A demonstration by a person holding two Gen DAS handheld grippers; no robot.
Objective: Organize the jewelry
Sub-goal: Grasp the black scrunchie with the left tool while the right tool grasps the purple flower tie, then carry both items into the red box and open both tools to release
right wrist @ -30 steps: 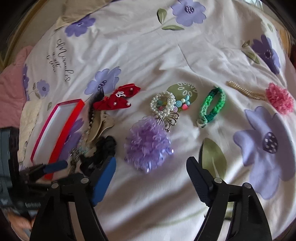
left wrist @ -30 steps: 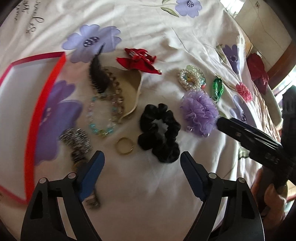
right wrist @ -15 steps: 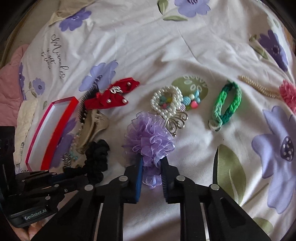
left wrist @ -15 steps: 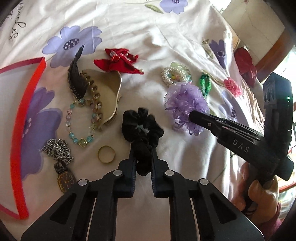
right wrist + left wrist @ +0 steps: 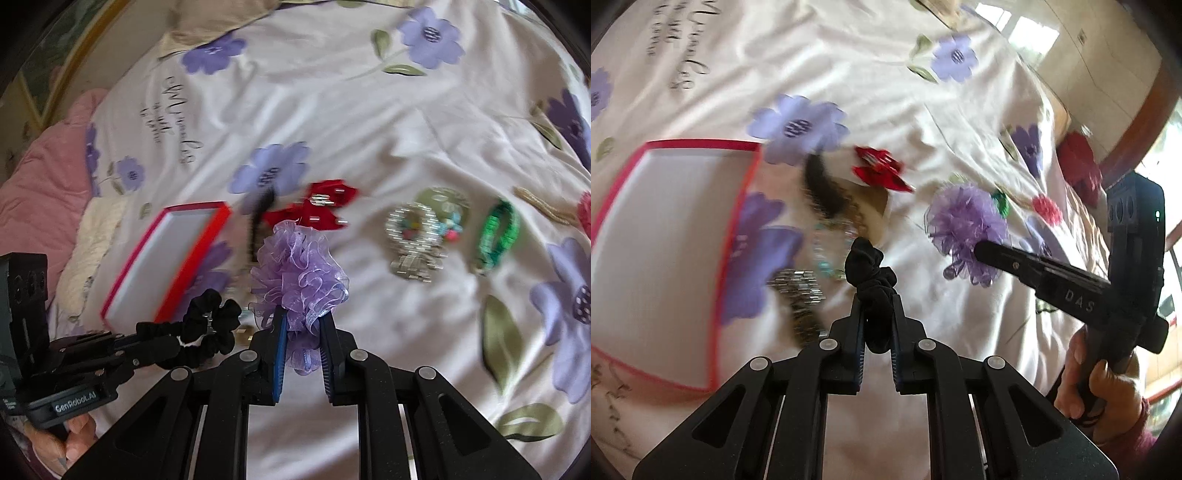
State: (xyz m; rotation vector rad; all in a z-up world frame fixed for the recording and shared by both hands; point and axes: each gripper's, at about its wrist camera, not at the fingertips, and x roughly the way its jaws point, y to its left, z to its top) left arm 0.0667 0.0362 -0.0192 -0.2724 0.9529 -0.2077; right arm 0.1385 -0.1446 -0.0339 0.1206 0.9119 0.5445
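Observation:
My left gripper (image 5: 877,306) is shut on a black scrunchie (image 5: 871,273) and holds it above the bedsheet, right of the red-rimmed white box (image 5: 665,236). My right gripper (image 5: 301,325) is shut on a purple ruffled scrunchie (image 5: 299,266), lifted off the sheet. In the left wrist view the purple scrunchie (image 5: 964,225) hangs at the right gripper's tip. In the right wrist view the black scrunchie (image 5: 207,332) and the box (image 5: 166,258) sit at the left.
On the floral sheet lie a red bow clip (image 5: 317,210), a pearl bracelet with a brooch (image 5: 413,236), a green braided band (image 5: 496,236), a black feather clip (image 5: 823,188), a bead bracelet (image 5: 827,247) and a chain watch (image 5: 798,291). A pink blanket (image 5: 40,173) lies far left.
Both grippers closed on their scrunchies and have lifted them off the sheet. Both views have swung left, toward the red box.

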